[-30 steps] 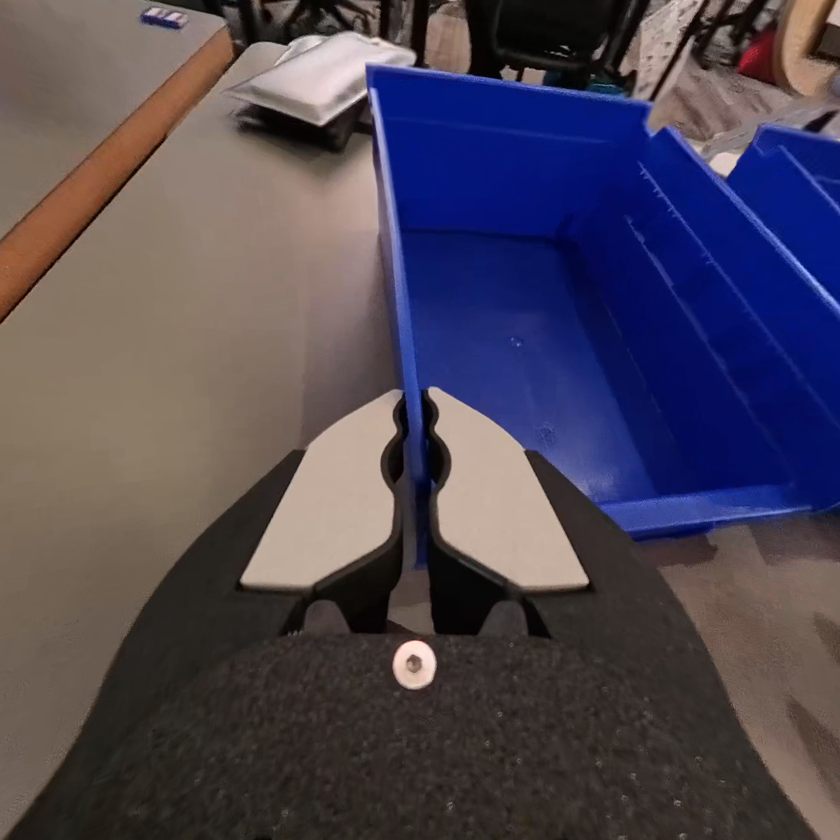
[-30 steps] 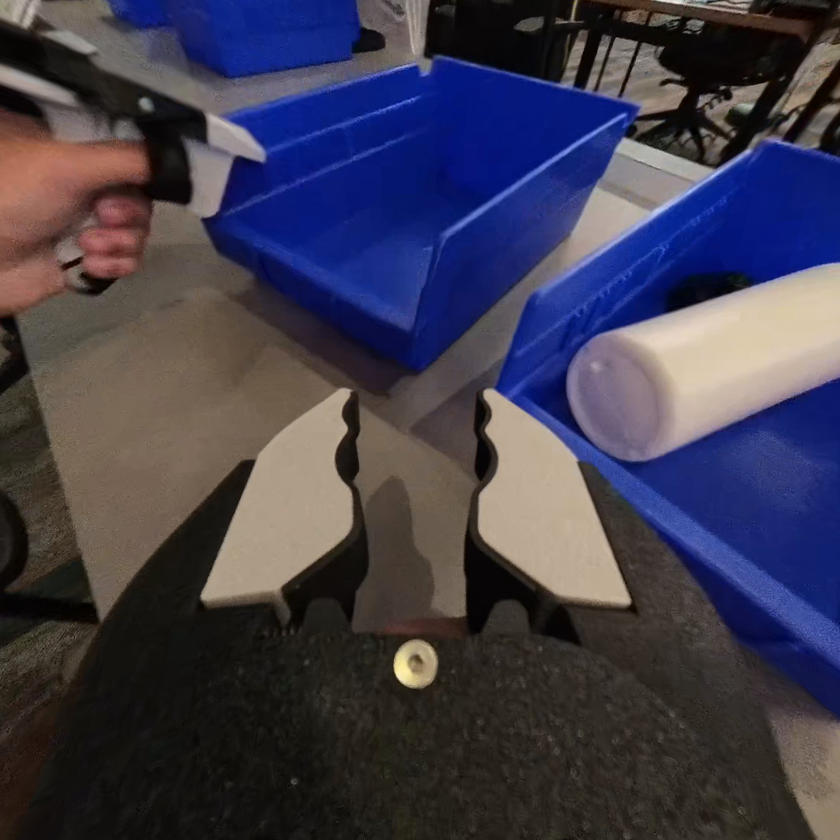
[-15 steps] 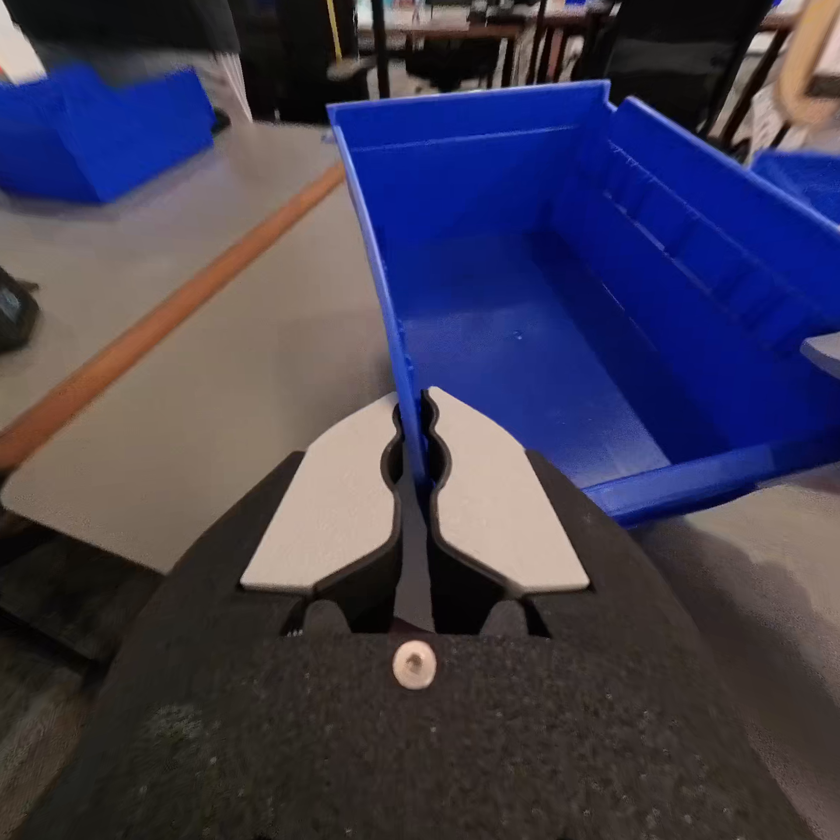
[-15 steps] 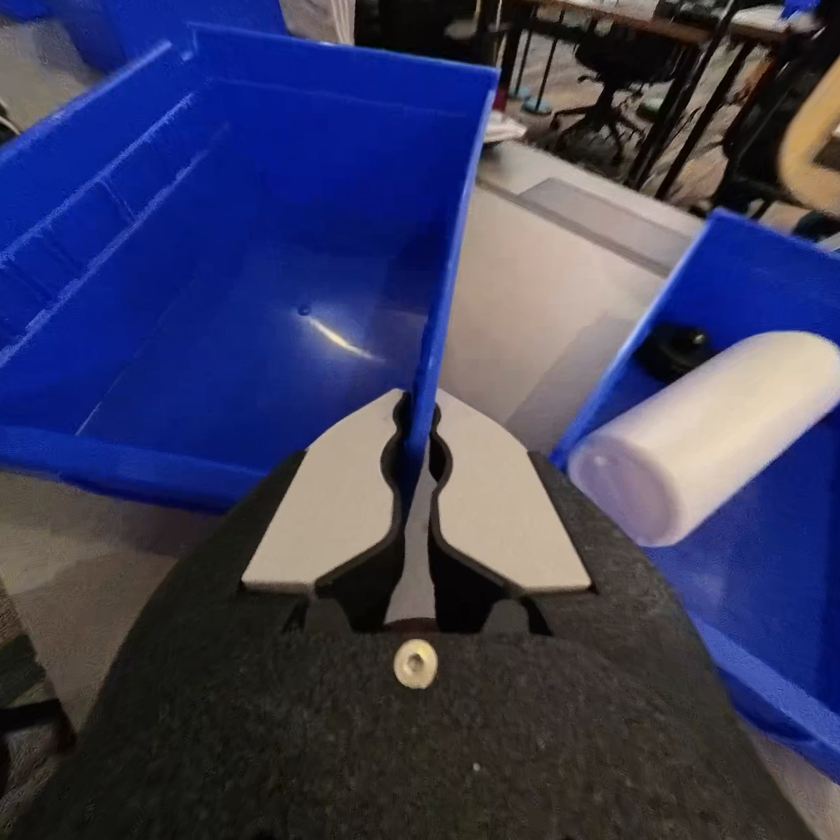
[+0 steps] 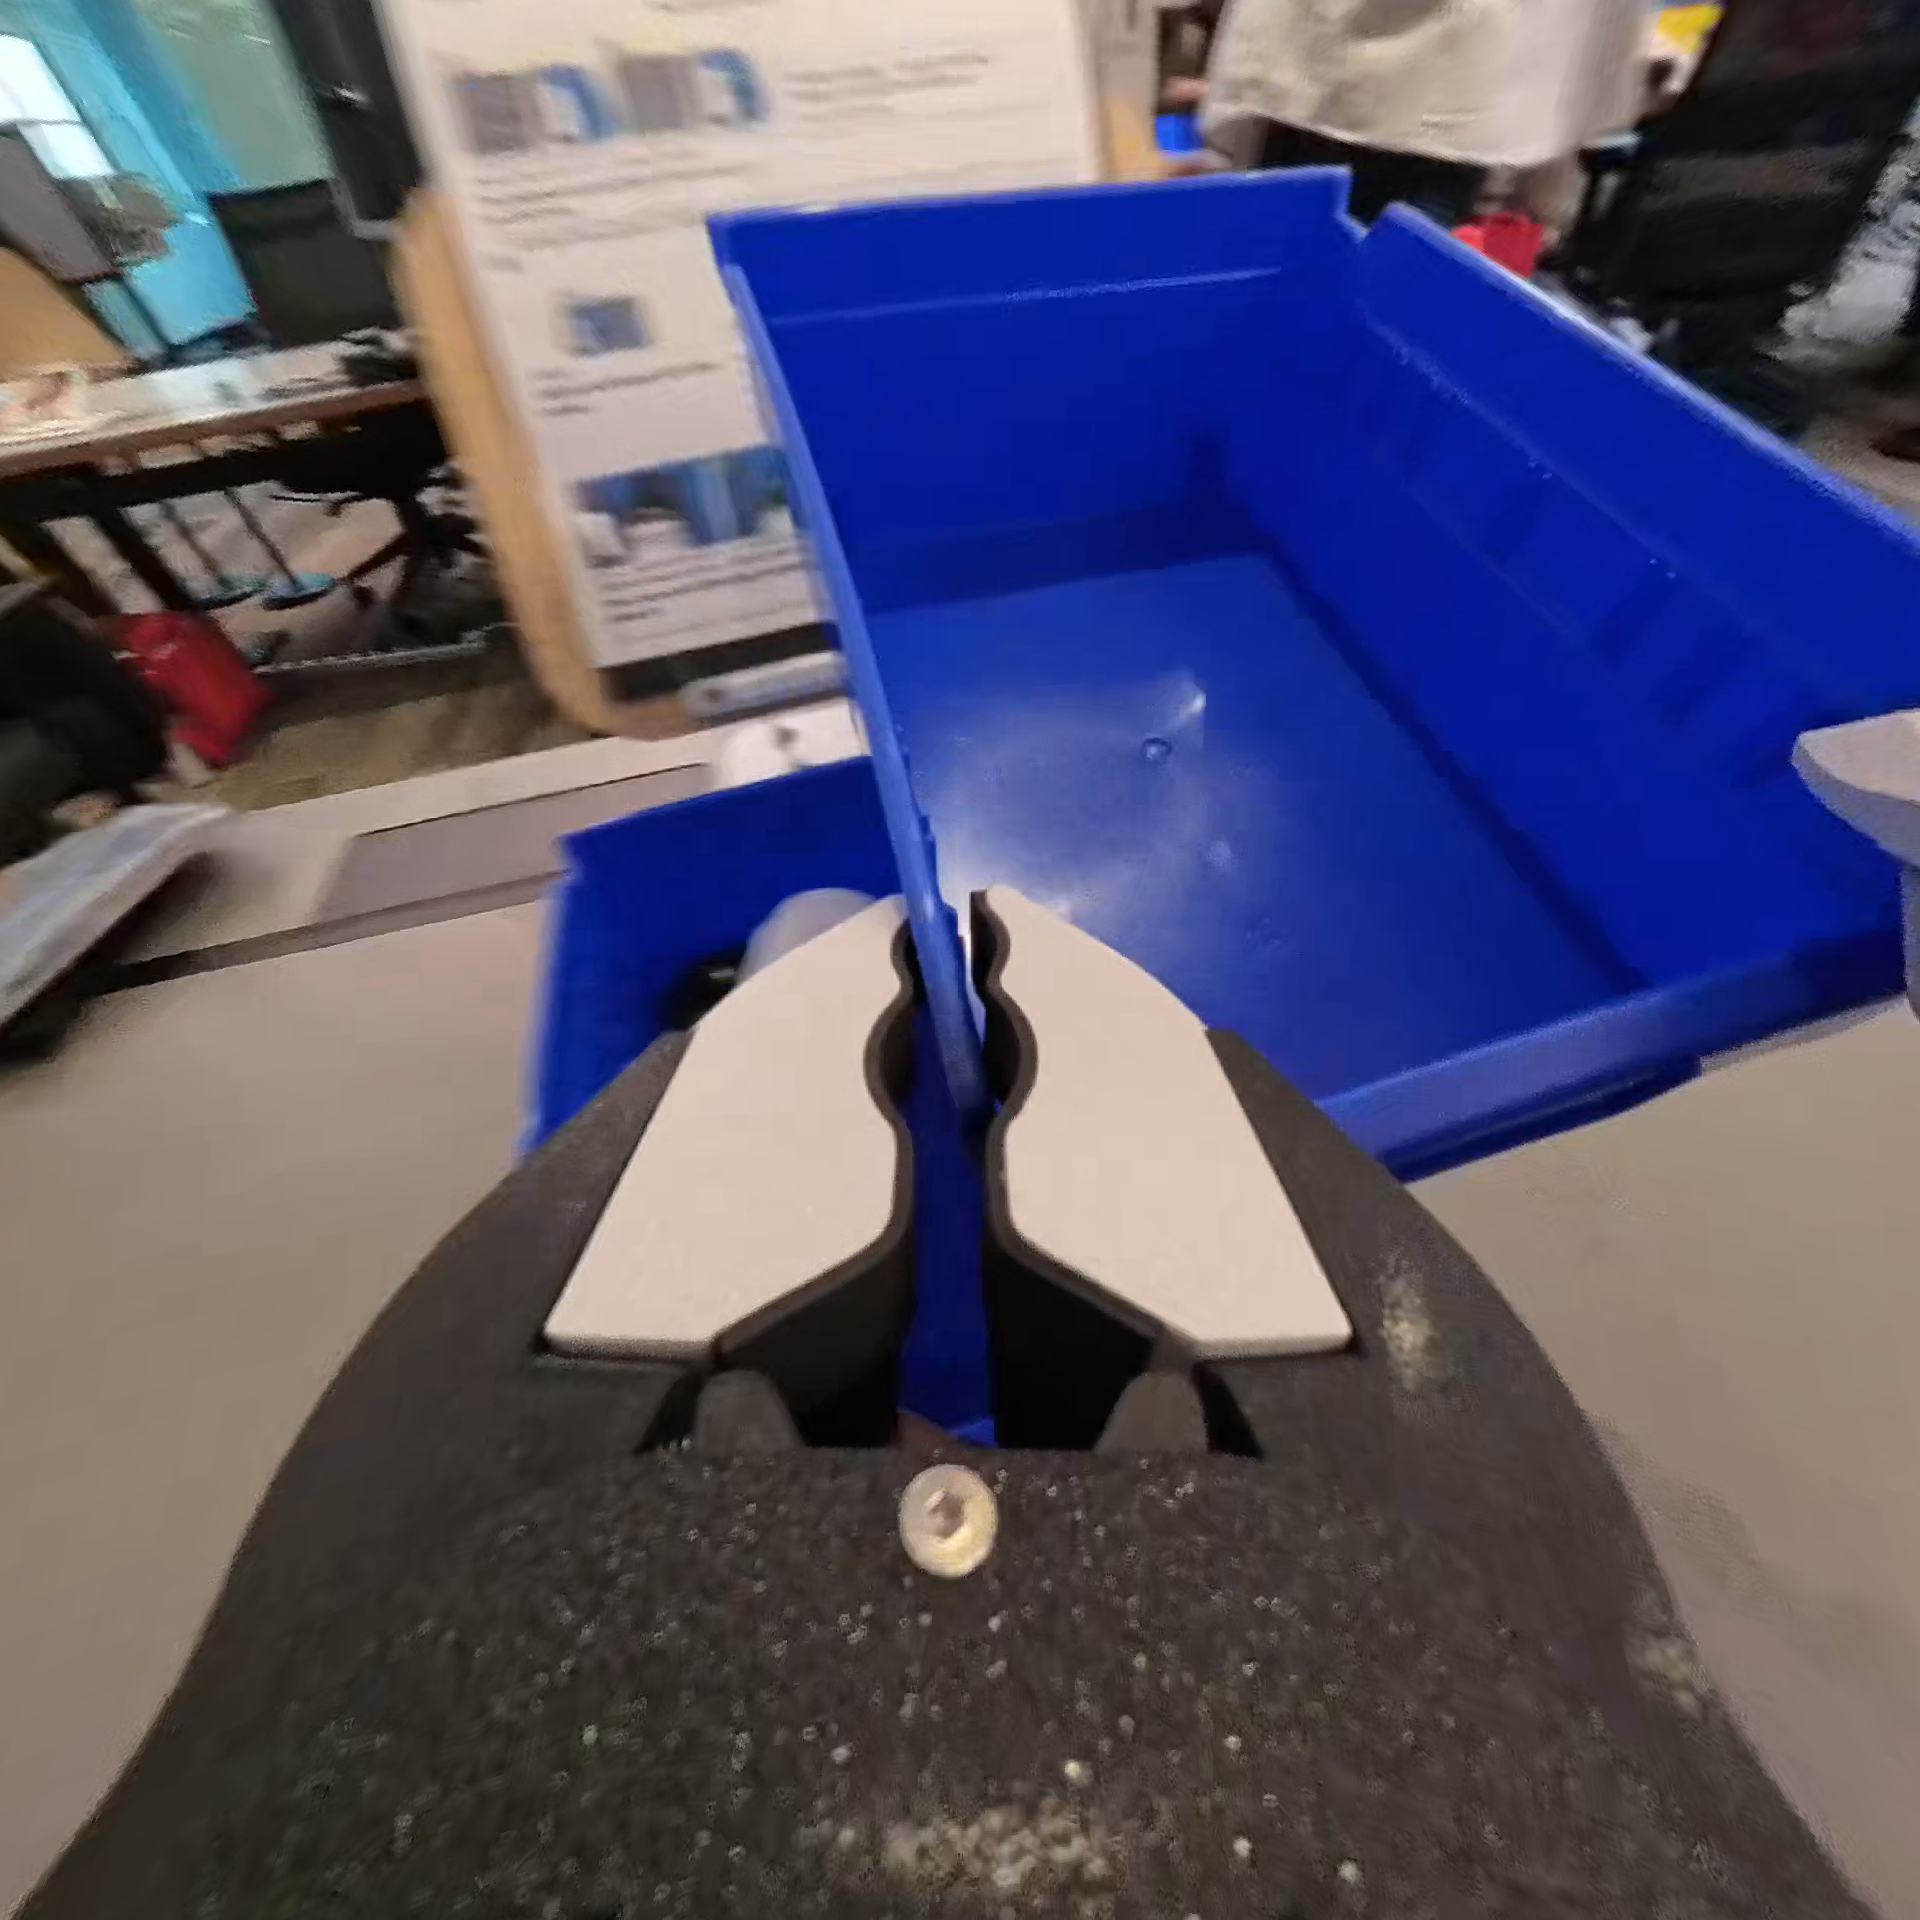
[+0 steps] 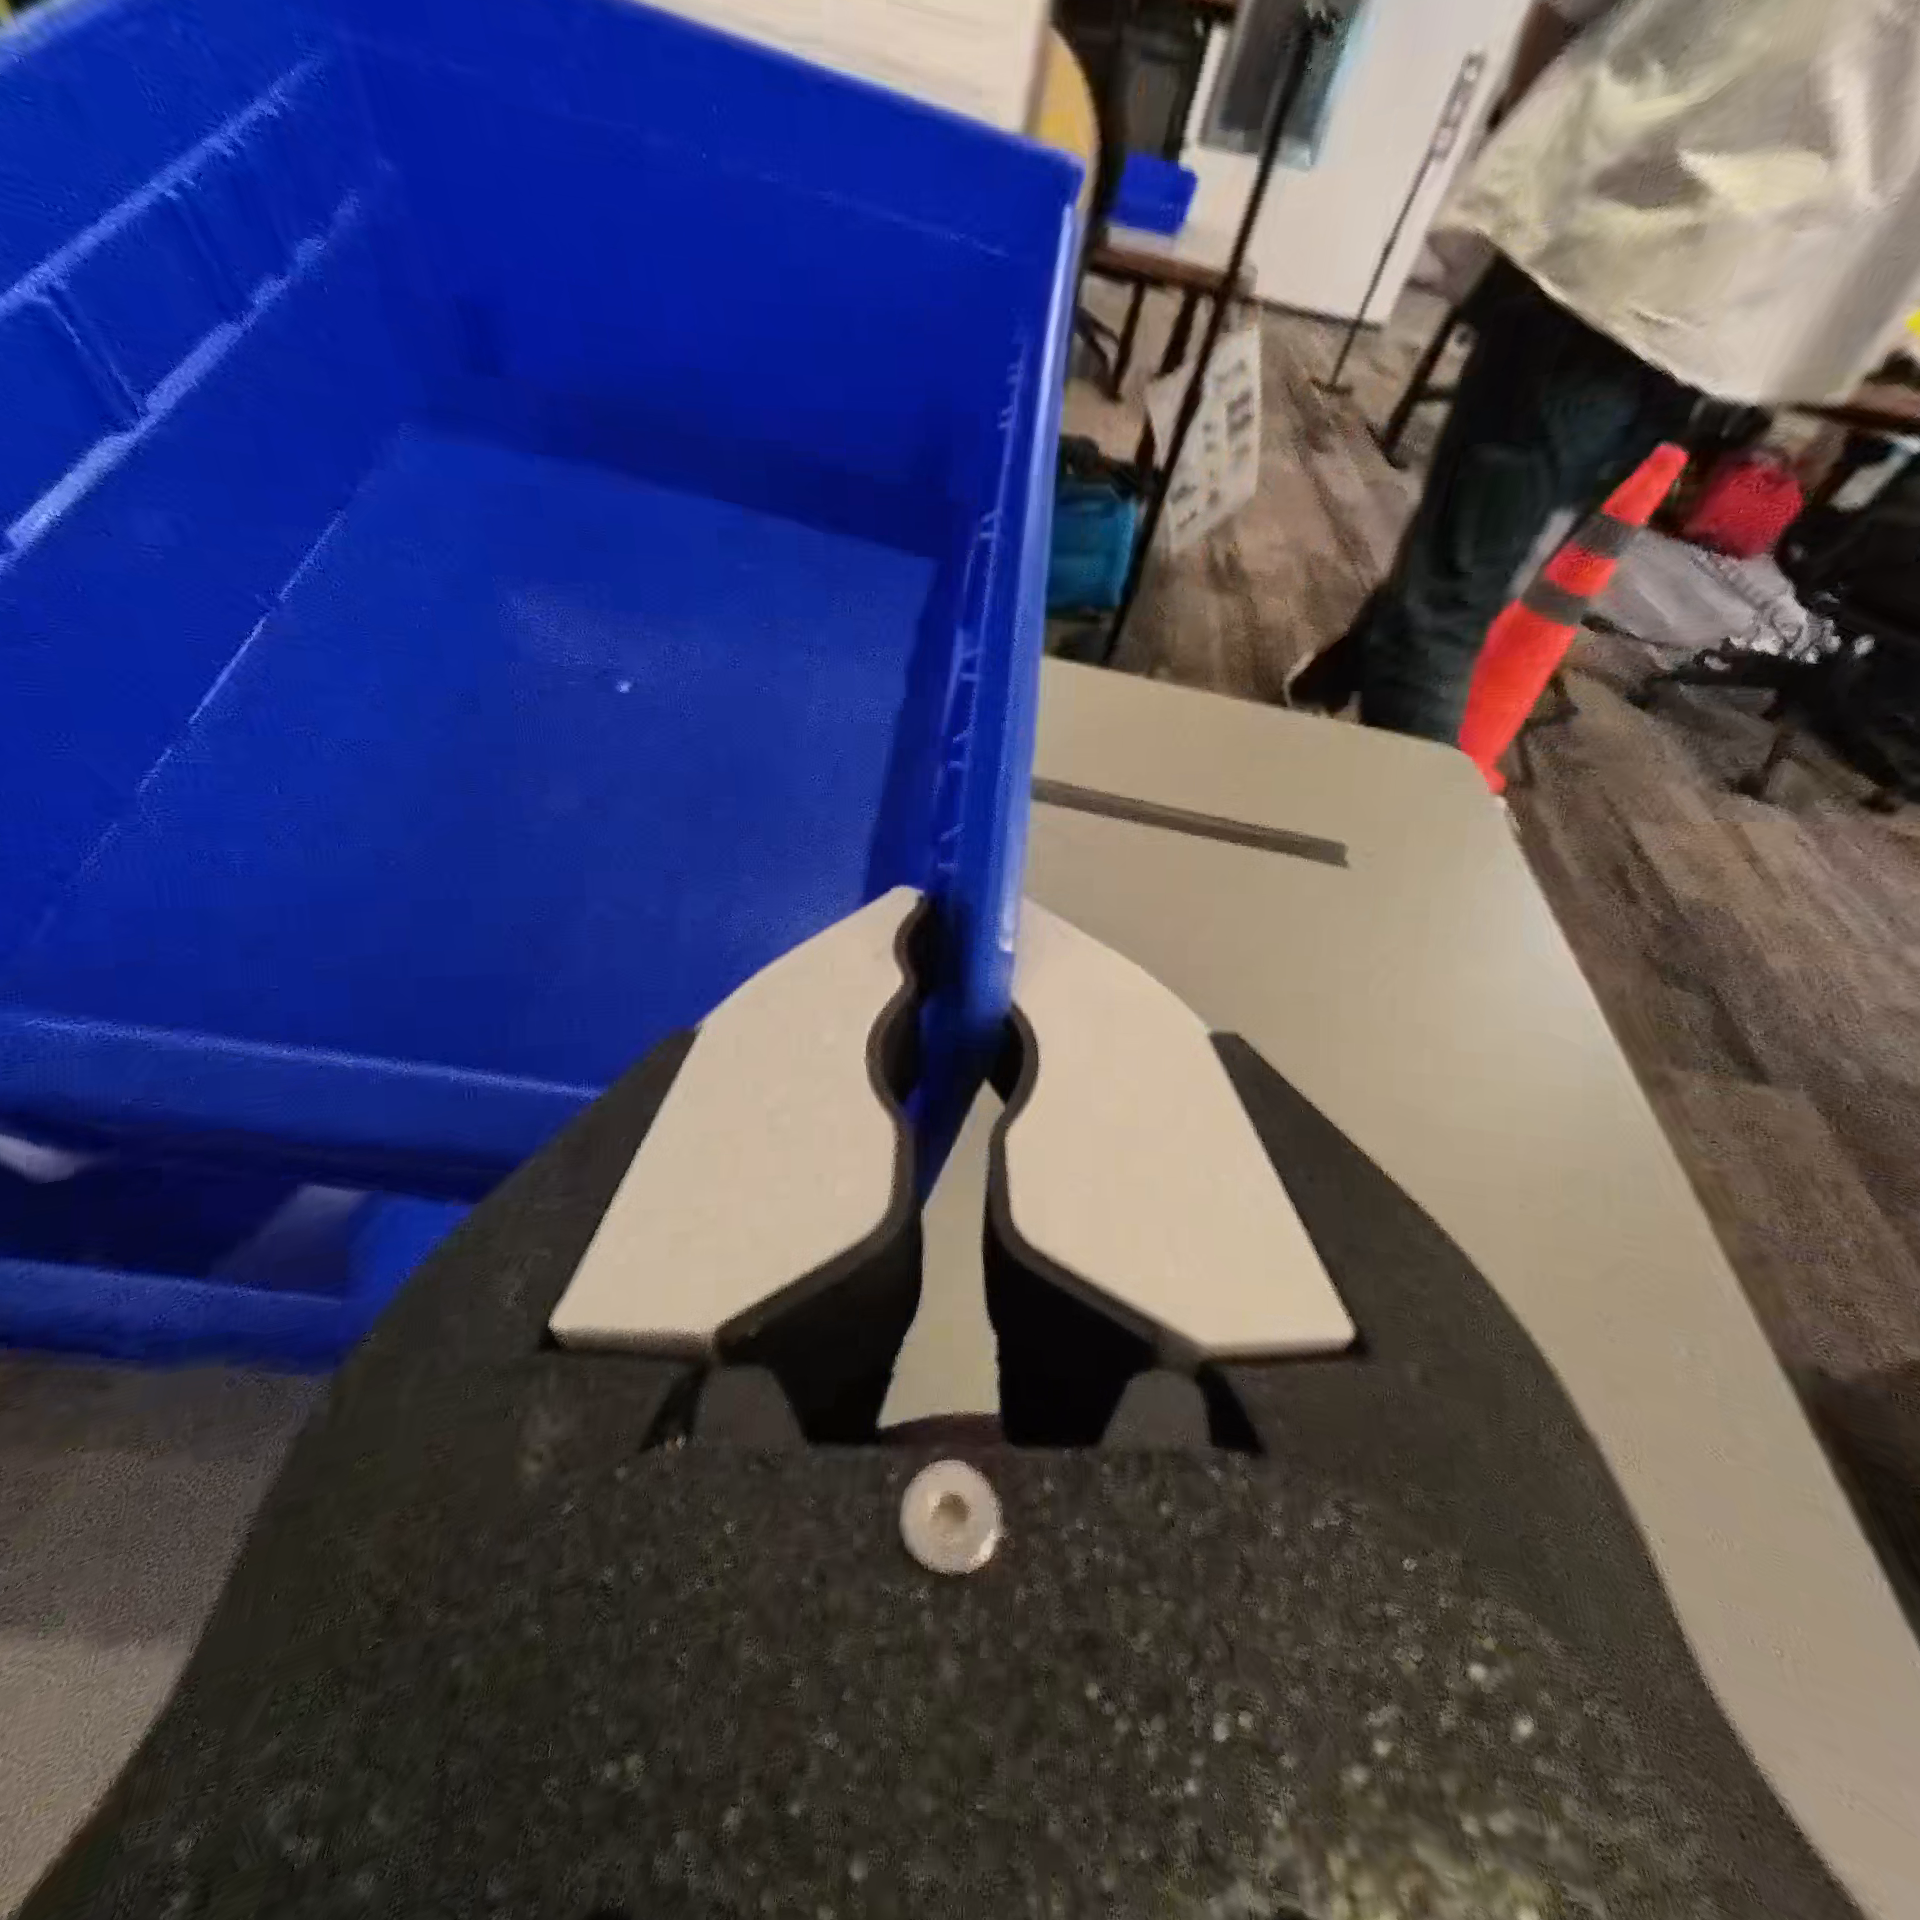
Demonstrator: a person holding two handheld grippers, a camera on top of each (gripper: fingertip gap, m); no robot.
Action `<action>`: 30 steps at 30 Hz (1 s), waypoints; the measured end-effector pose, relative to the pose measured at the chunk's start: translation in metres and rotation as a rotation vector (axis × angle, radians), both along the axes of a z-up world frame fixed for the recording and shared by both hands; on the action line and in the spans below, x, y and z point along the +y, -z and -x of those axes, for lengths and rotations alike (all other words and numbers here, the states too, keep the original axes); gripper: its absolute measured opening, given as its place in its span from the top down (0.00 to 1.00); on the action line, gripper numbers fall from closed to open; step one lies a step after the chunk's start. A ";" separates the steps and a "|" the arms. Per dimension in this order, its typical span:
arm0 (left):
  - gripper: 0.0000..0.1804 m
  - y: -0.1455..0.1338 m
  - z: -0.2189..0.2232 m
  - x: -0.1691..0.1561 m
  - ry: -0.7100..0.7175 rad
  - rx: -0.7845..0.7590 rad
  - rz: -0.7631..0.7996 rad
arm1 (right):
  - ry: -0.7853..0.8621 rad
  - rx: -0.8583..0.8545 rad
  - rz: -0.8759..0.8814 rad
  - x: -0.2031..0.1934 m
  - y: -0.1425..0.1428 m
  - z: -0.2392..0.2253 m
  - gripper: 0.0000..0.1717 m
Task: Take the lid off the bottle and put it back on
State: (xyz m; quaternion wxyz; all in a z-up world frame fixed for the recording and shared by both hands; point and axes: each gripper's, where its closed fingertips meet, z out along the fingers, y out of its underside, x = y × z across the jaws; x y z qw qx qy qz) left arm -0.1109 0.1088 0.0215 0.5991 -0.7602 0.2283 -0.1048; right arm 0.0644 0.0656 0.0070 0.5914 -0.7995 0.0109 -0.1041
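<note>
An empty blue bin (image 5: 1299, 748) hangs tilted above the table, held by both grippers. My left gripper (image 5: 940, 920) is shut on the bin's left wall. My right gripper (image 6: 971, 920) is shut on its right wall (image 6: 997, 675). One of the right gripper's fingers (image 5: 1865, 774) shows at the right edge of the left wrist view. Below the held bin sits a second blue bin (image 5: 623, 935). In it, a white bottle (image 5: 805, 920) and a black lid (image 5: 707, 977) peek out beside my left fingers.
The grey table (image 6: 1299, 987) has its corner to the right, with floor beyond. An orange cone (image 6: 1558, 623) and a person (image 6: 1621, 260) stand past that corner. A poster board (image 5: 665, 312) and another table (image 5: 187, 416) lie behind on the left.
My right gripper moved to the empty bin's right wall and shut on it. Both grippers then lifted the bin and swung it over the bin with the bottle.
</note>
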 end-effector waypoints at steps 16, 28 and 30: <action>0.89 0.141 -0.228 -0.062 0.205 -0.008 0.232 | 0.087 0.286 0.105 -0.063 0.136 -0.232 0.98; 0.62 -0.013 -0.128 -0.076 0.510 -0.098 0.069 | -0.227 0.213 -0.271 -0.068 -0.045 -0.133 0.71; 0.62 -0.015 -0.082 -0.056 0.450 -0.025 0.047 | -0.357 0.206 -0.292 -0.059 -0.060 -0.078 0.69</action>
